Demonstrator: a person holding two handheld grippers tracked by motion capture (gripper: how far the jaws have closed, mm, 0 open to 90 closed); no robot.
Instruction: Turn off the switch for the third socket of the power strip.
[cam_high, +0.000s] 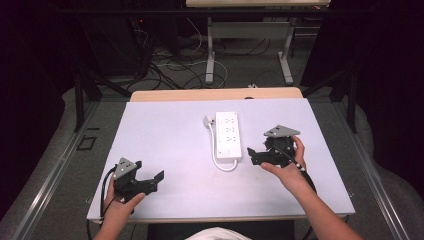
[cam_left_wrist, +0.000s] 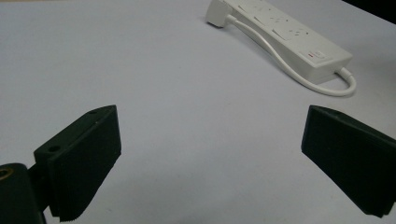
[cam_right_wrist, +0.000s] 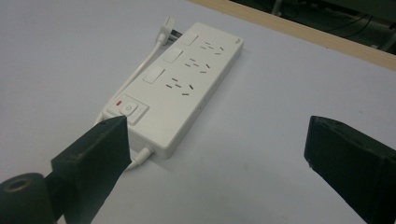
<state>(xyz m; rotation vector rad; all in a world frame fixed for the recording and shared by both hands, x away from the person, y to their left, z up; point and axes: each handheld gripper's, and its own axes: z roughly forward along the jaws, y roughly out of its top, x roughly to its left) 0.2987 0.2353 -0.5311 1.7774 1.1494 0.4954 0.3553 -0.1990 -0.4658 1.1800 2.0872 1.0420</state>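
Nearest the high cam: a person's forearms come in from the bottom edge, each hand w/ a black two-jaw gripper. Left gripper sits low-left over the white table sheet, jaws spread wide, nothing btwn them, pointing right toward mid-table. Right gripper is at the right, jaws also wide apart and empty, tips just beside the near right corner of the white power strip; can't tell from here if they touch it. Strip lies lengthwise near table centre, its white cable looping out of the near end and running up its left side to the plug lying by the far left corner. Wooden table edge shows past the sheet; floor behind has cables and desk legs.

Left gripper view: both black jaws rise from the bottom corners, far apart, only bare sheet btwn them. Strip is well off at upper right, red mark by its switch, cable alongside and curling round the near end; plug at top.

Right gripper view: jaws wide, holding nothing. Left jaw's tip stands in front of the strip's near corner, by the switch; contact unclear. Strip runs away to upper right, three socket rows w/ small buttons. Cable goes along its left side to the plug. Right jaw is over bare sheet, well apart from the strip.
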